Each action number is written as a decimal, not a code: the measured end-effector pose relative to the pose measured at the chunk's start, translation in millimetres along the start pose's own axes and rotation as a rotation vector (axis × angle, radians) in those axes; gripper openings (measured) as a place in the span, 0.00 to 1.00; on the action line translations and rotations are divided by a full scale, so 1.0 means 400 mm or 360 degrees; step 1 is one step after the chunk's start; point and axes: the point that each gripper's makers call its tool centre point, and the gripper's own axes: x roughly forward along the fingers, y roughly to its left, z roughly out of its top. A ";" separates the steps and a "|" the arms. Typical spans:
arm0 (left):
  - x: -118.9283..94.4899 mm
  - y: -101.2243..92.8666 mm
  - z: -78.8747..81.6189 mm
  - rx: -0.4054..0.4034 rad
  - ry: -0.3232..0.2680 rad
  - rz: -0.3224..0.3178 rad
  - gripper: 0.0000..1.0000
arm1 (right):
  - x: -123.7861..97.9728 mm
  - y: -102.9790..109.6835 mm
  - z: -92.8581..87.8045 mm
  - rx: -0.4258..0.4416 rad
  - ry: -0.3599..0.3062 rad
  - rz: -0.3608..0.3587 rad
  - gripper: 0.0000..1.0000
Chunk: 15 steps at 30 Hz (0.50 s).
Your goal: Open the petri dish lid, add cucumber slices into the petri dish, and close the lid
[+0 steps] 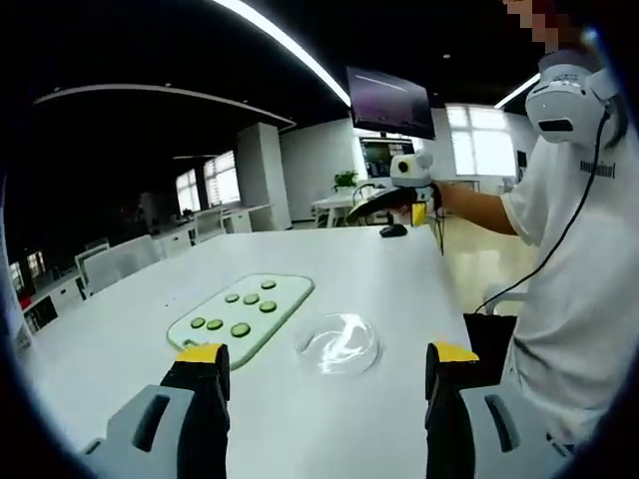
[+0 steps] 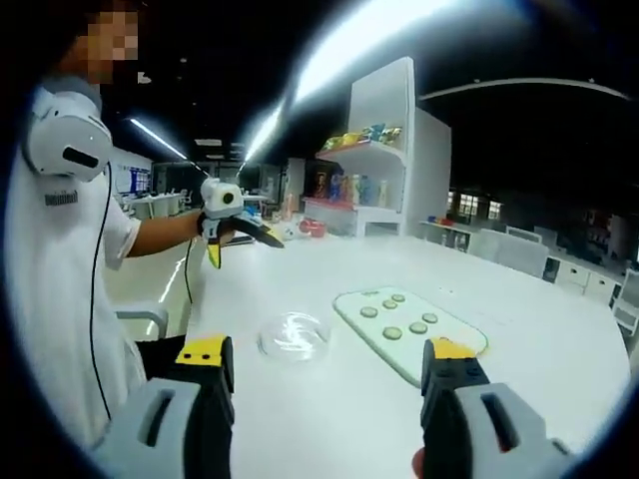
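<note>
Yellow-tipped left gripper (image 1: 324, 367) and right gripper (image 2: 329, 359) hang released above the white worktop (image 1: 399, 279). Ahead, the clear lidded petri dish (image 1: 338, 343) sits beside the pale green board (image 1: 242, 314) of cucumber slices (image 1: 241, 329). Pinch the lid's rim squarely, lift straight.

A clear round petri dish (image 1: 338, 343) is being seen lying flat on the white table, its lid closed on top. Just beside it, round green cucumber slices (image 1: 240, 310) are being shown spread flat on a pale green cutting board (image 1: 285, 302) with rounded corners. The dish (image 2: 294, 335) and slices (image 2: 399, 317) are lying apart.
</note>
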 end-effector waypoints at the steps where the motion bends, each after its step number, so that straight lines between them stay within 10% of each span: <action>1: 0.004 -0.001 -0.003 0.0001 0.0006 -0.0009 0.80 | 0.006 0.000 -0.003 -0.0002 0.0007 0.0008 0.76; 15: 0.079 -0.002 -0.052 -0.0021 0.0052 -0.0131 0.80 | 0.118 0.049 -0.023 -0.0049 0.0048 0.0177 0.76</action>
